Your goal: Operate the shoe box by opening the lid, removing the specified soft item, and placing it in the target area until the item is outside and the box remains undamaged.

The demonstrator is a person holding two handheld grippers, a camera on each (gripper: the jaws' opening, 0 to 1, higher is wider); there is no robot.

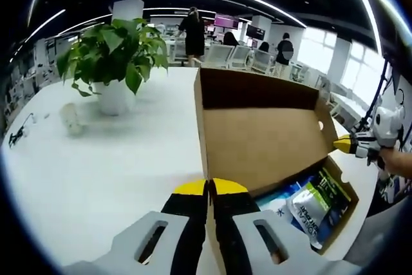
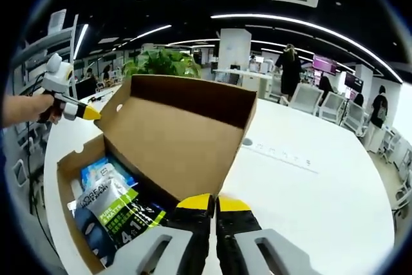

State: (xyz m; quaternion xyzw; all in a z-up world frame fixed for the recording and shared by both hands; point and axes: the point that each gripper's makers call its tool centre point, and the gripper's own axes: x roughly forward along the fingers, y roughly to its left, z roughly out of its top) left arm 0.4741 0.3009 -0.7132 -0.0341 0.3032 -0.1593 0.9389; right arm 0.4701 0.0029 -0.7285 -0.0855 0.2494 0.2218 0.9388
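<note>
Left gripper (image 1: 210,188): fingers pressing together on the lid (image 1: 257,140) edge of the shoe box (image 2: 77,178). Right gripper (image 2: 212,203): likewise pinching the opposite lid edge. Soft packets (image 2: 119,214) are lying inside the box, sitting on the white table (image 2: 309,191).

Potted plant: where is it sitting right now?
In the left gripper view the potted plant stands on the white table, up and left of the shoe box's raised lid; in the right gripper view its leaves peek over that lid.
</note>
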